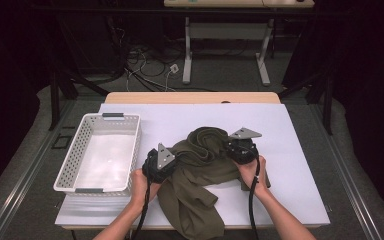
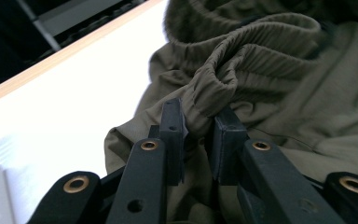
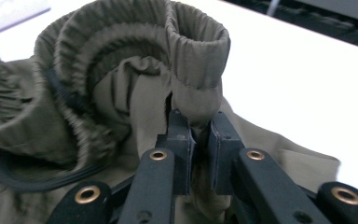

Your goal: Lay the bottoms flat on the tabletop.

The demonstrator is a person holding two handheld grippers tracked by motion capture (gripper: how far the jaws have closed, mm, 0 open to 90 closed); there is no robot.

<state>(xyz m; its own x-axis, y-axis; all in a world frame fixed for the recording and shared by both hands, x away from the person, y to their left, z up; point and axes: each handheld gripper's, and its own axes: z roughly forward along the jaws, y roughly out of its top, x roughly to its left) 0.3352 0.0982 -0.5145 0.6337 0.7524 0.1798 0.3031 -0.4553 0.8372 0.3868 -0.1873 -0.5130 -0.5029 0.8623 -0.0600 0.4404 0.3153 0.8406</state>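
Observation:
An olive-green garment with an elastic ribbed waistband lies crumpled on the white table top, its lower part hanging over the front edge. My left gripper sits at the garment's left side, shut on a bunched fold of the waistband, which is pinched between the pads. My right gripper is at the garment's right side, shut on the waistband's gathered edge, with cloth squeezed between its pads. A dark drawstring runs along the waistband.
A white perforated plastic basket stands at the left of the table, with nothing in it. Bare white surface lies right of the garment and behind it. Past the table's far wooden edge are desk legs and cables on the floor.

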